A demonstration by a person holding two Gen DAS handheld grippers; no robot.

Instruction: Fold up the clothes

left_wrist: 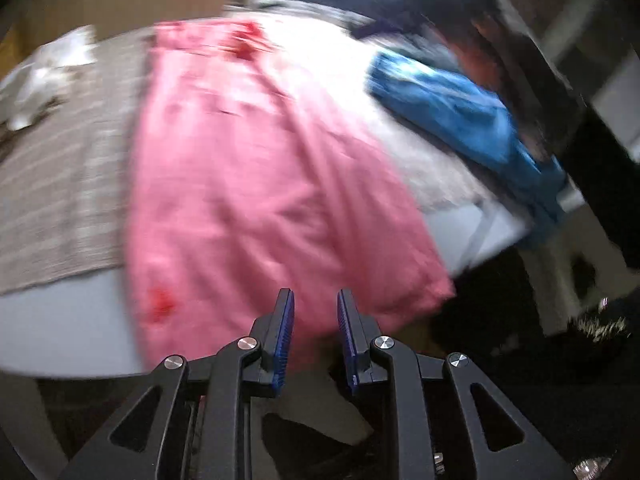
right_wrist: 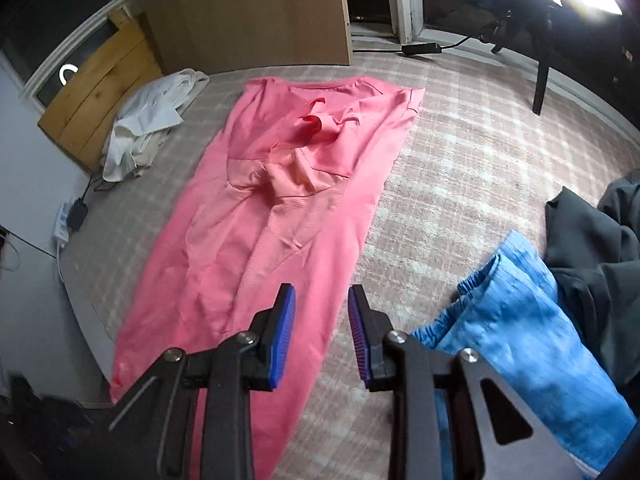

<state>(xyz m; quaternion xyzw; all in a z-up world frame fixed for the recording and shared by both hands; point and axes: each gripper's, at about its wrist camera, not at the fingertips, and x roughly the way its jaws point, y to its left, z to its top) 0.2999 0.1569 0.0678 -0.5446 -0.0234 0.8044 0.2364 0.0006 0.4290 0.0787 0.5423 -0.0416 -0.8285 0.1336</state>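
both the left gripper (left_wrist: 316, 300) and the right gripper (right_wrist: 322, 296) have black angular linkage arms with triangular cut-outs, round silver pivot screws, and ribbed blue pads (right_wrist: 282, 340) lining the fingers.

Checked blanket (right_wrist: 460, 168) covers the bed. Pink garment (right_wrist: 280, 208) lies flat at centre. White cloth (right_wrist: 148, 120) at ten o'clock, blue garment (right_wrist: 520, 320) at four.

The left claw (left_wrist: 316, 306) and the right claw (right_wrist: 322, 304) both stand parted, blue pads gripping nothing.
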